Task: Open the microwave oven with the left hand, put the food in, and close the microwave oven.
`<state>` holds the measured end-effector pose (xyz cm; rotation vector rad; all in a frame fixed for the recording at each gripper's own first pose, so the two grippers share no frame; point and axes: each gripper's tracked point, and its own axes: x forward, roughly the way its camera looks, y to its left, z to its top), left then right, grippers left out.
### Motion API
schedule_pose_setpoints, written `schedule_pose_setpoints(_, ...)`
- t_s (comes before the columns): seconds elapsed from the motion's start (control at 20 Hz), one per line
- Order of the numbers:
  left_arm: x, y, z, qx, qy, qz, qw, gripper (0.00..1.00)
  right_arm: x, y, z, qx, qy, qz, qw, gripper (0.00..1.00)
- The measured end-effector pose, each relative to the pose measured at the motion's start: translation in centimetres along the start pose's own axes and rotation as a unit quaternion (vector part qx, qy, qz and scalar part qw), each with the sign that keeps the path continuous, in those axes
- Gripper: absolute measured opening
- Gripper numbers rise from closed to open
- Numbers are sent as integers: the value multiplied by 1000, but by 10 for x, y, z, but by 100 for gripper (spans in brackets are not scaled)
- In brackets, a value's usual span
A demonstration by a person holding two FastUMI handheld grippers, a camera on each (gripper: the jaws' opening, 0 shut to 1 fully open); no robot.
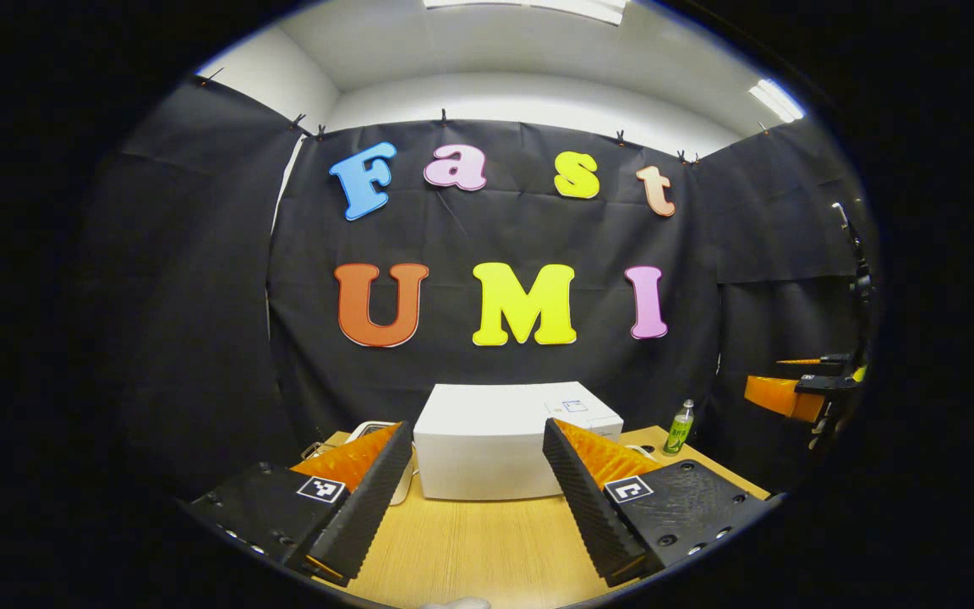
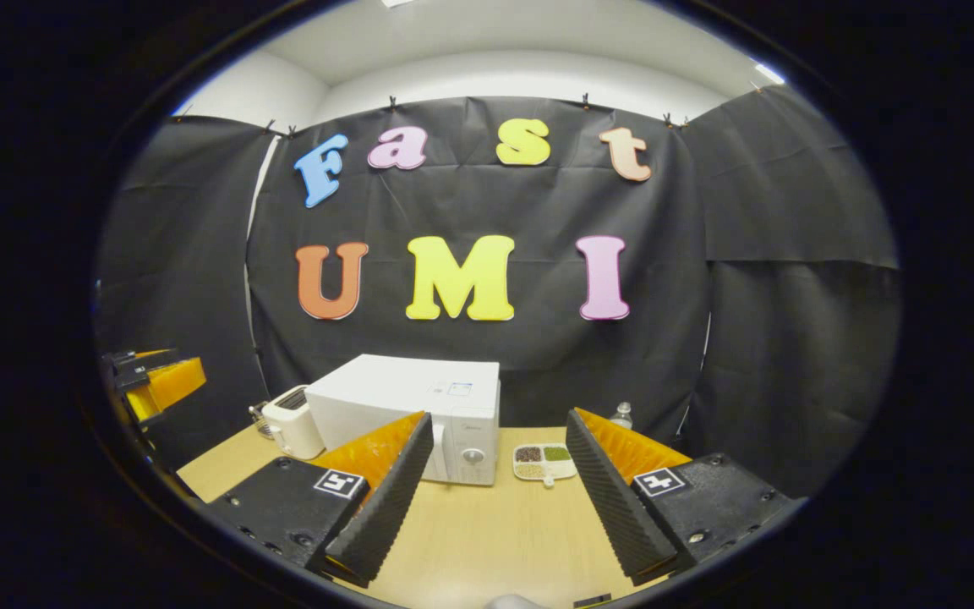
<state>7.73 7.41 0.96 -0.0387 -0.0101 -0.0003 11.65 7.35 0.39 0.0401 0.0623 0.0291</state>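
My left claw [image 1: 474,499], wide open and empty, frames the closed white microwave [image 1: 487,452] at lower centre, straight ahead; my right claw [image 2: 495,499] gapes empty too.

microwave oven [image 2: 407,414]: smooth matt white casing | table [image 2: 470,529]: pale wood grain | wall: matt black cloth

A white toaster [image 2: 291,427] and green bottle [image 1: 679,427] on the wooden table [image 2: 487,541].
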Motion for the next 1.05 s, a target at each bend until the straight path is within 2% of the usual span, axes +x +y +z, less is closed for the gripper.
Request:
schedule_pose_setpoints(0.35,-1,-3,1,4,-1,-4,1000,95,-2,0,4,9,-6,1,1000,92)
schedule_pose_setpoints(0.4,-1,-3,1,4,-2,-3,1000,95,-2,0,5,9,-6,1,1000,100)
schedule_pose_setpoints(0.45,-1,-2,3,4,-3,-2,1000,95,-2,0,6,8,-7,1,1000,92)
schedule_pose_setpoints(0.6,-2,-3,1,6,-1,-1,1000,95,-2,2,7,6,-8,4,1000,92)
schedule_pose_setpoints(0.65,-3,-4,2,6,-2,-1,1000,95,-2,2,8,4,-8,5,1000,100)
schedule_pose_setpoints(0.7,-3,-5,2,7,-3,-1,1000,95,-3,3,7,4,-8,5,1000,100)
schedule_pose_setpoints(0.75,-4,-6,3,8,-4,-2,1000,84,-4,4,8,5,-7,6,1000,92)
schedule_pose_setpoints(1.05,-5,-8,2,9,-4,-1,1000,84,-3,2,7,8,-7,4,1000,92)
